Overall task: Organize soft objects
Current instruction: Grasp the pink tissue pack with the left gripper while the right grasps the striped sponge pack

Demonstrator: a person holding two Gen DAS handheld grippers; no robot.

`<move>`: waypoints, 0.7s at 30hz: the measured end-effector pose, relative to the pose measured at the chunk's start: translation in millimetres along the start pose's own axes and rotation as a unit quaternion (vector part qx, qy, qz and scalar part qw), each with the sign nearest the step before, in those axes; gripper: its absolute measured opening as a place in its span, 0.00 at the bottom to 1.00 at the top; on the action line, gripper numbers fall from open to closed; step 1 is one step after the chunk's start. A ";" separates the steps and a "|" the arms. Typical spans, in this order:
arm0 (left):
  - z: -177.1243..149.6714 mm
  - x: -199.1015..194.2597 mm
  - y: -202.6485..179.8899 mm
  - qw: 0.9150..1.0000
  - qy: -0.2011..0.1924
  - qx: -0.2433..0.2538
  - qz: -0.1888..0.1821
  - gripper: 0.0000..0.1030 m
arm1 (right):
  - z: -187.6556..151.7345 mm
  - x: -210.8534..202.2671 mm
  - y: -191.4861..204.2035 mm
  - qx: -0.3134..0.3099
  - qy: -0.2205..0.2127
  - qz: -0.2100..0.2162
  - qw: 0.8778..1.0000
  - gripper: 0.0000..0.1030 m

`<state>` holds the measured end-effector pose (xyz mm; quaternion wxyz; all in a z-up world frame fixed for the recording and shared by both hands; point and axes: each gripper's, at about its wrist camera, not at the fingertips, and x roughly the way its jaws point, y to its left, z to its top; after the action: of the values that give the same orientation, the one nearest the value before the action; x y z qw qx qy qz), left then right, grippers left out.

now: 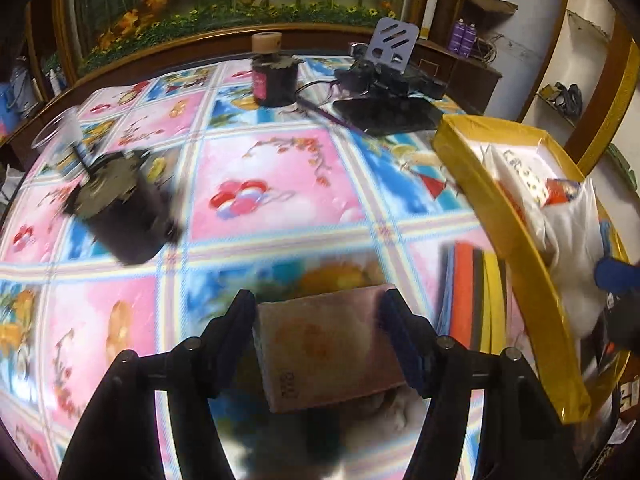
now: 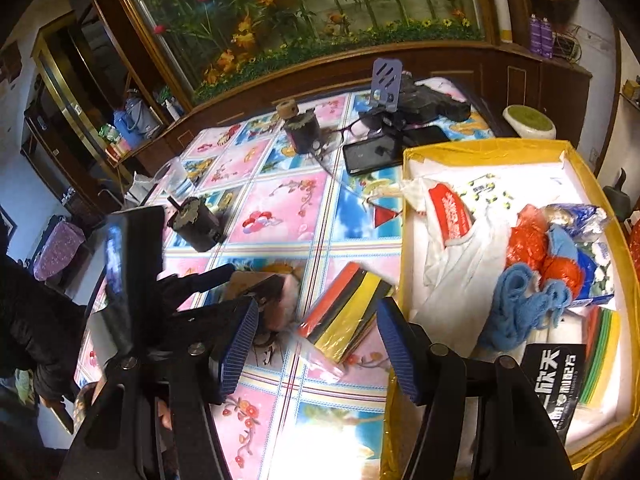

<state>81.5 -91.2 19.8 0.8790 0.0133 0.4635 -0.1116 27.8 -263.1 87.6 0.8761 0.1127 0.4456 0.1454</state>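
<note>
My left gripper (image 1: 320, 332) is shut on a brownish-pink sponge block (image 1: 328, 344) and holds it above the patterned tablecloth. The same gripper and block (image 2: 248, 284) show at the left of the right wrist view. My right gripper (image 2: 316, 344) is open and empty, above a wrapped pack of coloured foam sheets (image 2: 348, 312), which also shows in the left wrist view (image 1: 472, 292). A yellow box (image 2: 404, 208) at the right holds soft things: a white bag (image 2: 468, 248), a blue knit cloth (image 2: 516, 304), orange mesh (image 2: 532, 240). The box also shows in the left wrist view (image 1: 516, 240).
A black cylinder with a straw (image 1: 120, 216) lies tilted at the left, beside a clear plastic cup (image 1: 60, 128). Another black jar (image 1: 276, 80) stands at the back, by glasses (image 2: 360, 128), a phone (image 2: 384, 152) and a purple stand (image 1: 394, 44).
</note>
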 end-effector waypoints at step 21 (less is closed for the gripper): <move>-32.1 -45.0 50.0 0.995 -0.053 -0.076 0.023 0.63 | -3.0 88.1 15.5 0.059 0.097 -0.143 0.983 0.72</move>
<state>41.3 -30.1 34.3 0.9032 -0.0494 0.4226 -0.0565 72.3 -217.2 25.0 0.8324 0.0848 0.5476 0.0018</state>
